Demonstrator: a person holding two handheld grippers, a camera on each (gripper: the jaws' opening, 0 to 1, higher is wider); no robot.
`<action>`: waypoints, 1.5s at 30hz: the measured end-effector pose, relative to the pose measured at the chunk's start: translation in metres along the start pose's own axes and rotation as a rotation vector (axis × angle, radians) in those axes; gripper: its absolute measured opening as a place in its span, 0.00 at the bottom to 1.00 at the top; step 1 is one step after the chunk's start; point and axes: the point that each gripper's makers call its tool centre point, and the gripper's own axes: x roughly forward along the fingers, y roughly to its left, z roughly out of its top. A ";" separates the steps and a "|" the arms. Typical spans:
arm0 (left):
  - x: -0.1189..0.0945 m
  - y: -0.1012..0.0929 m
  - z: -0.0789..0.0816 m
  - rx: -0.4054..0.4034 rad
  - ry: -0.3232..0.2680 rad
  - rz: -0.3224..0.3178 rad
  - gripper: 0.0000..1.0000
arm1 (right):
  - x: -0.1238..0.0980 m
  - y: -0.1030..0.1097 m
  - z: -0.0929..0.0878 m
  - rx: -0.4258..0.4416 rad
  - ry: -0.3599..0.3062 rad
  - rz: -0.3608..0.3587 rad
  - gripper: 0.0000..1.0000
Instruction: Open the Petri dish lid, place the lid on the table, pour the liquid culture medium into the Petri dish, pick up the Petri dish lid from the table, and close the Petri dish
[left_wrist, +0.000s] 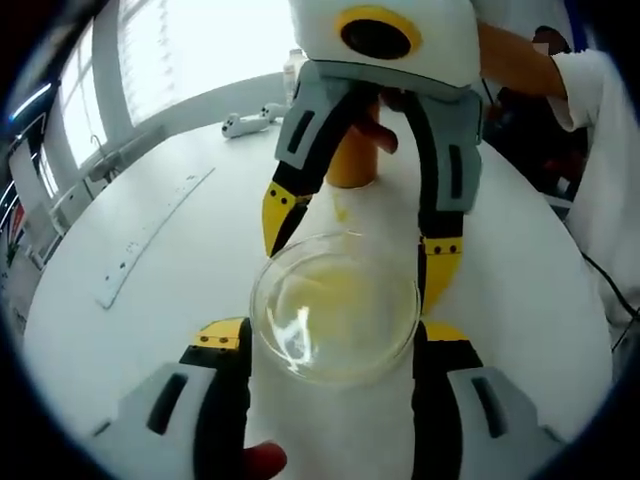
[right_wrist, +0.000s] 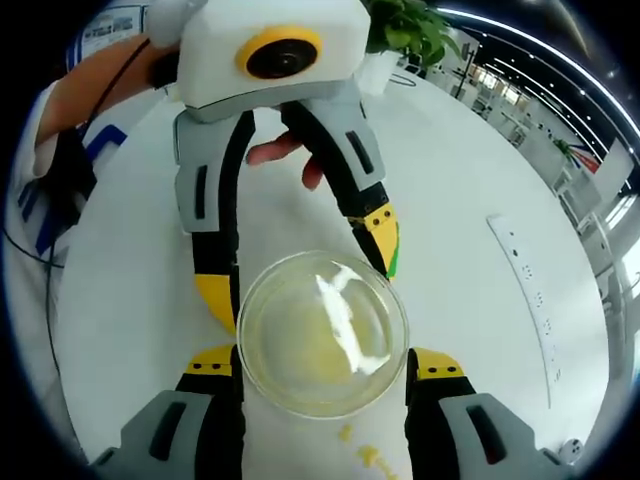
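The Petri dish (left_wrist: 335, 312) sits low in the centre of the left gripper view, a clear round glass dish with a pale yellow film of liquid culture medium (left_wrist: 345, 300) over its floor and white glare on the glass. In the right gripper view the same dish (right_wrist: 322, 333) lies low and central, its rim bright, a white streak of reflection across it. It rests on the white table (left_wrist: 160, 300); a few yellow drops (right_wrist: 365, 455) mark the table at the bottom of the right gripper view, just below the dish.

The left gripper (left_wrist: 330, 345) rises from the bottom of its own view with jaws spread wide, one yellow-tipped jaw on each side of the dish and close against its rim; whether they press on it, I cannot tell. From the top of the right gripper view it reaches down to the dish (right_wrist: 300, 275), a hand (right_wrist: 290, 150) behind it.

The right gripper (right_wrist: 322, 365) likewise stands wide apart in its own view, its jaws flanking the dish at the rim, contact unclear. It comes down from the top of the left gripper view (left_wrist: 355, 240), with an orange-yellow object (left_wrist: 352, 160) between its arms that I cannot identify.

A long white ruler-like strip (left_wrist: 150, 235) lies at left, and a white game controller (left_wrist: 250, 120) at upper left. A potted plant (right_wrist: 405, 25) stands at the top of the right gripper view.
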 end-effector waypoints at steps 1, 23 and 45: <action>0.000 -0.001 0.000 -0.002 0.004 0.001 0.57 | 0.000 -0.001 0.000 0.000 0.004 0.000 0.60; -0.001 0.003 -0.004 0.008 0.045 0.017 0.56 | -0.006 0.000 -0.001 -0.002 0.006 0.000 0.57; -0.002 0.003 -0.003 0.017 0.035 0.018 0.56 | 0.008 0.000 -0.003 -0.017 0.115 0.119 0.63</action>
